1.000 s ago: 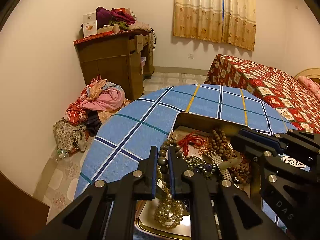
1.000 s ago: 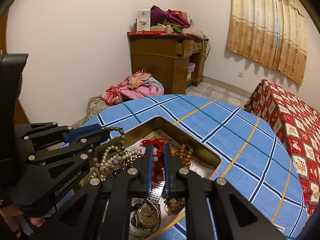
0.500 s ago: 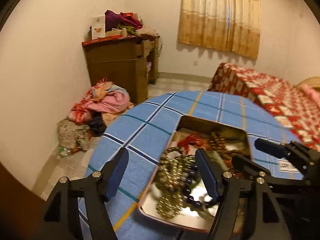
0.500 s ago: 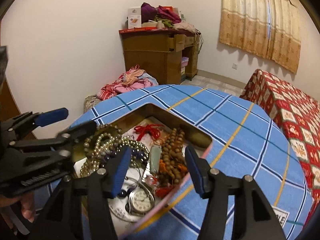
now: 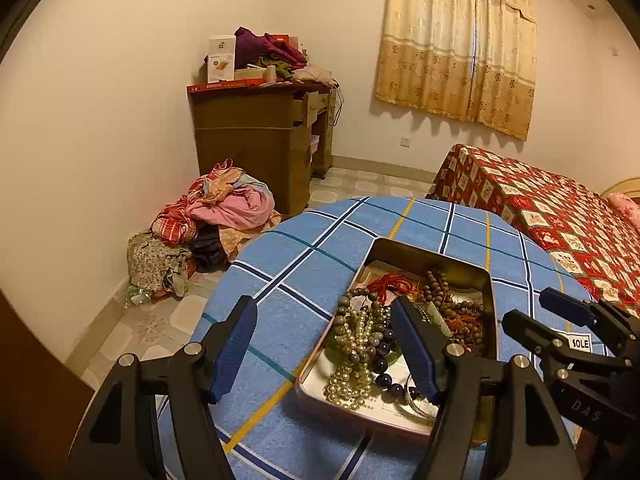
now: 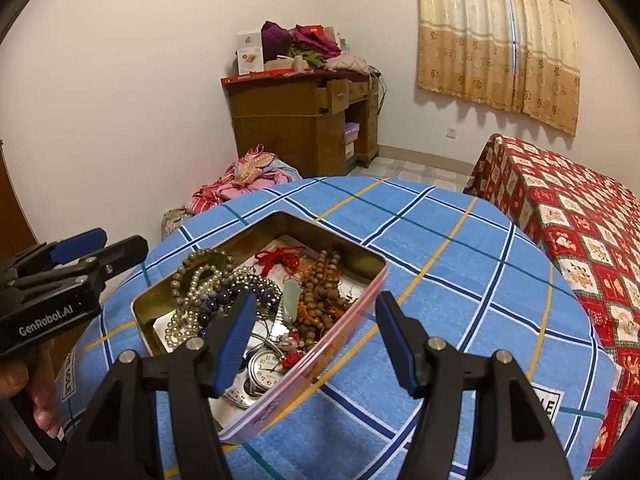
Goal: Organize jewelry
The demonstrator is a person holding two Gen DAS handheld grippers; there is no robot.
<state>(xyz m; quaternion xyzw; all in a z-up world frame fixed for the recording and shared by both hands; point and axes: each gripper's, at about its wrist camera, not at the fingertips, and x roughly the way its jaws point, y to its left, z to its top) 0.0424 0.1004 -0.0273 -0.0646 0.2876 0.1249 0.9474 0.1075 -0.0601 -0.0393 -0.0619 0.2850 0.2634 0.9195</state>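
Metal tin [image 6: 340, 240] on table [image 6: 460, 264] holds all jewelry [image 6: 224, 292], tangled; my left gripper [image 5: 324, 344] and right gripper [image 6: 316, 340] agape, empty; sorting unsettled.

A home bedroom is shown. A bed [image 5: 552, 216] under a red patterned cover is seen by a curtained window [image 5: 460, 44], with a wooden desk [image 5: 260, 136] piled with boxes and garments against the wall. Clothes [image 5: 212, 216] are heaped on the tiled floor [image 5: 372, 184].

open tin [image 6: 362, 258], tangled bead jewelry [image 6: 320, 292] inside
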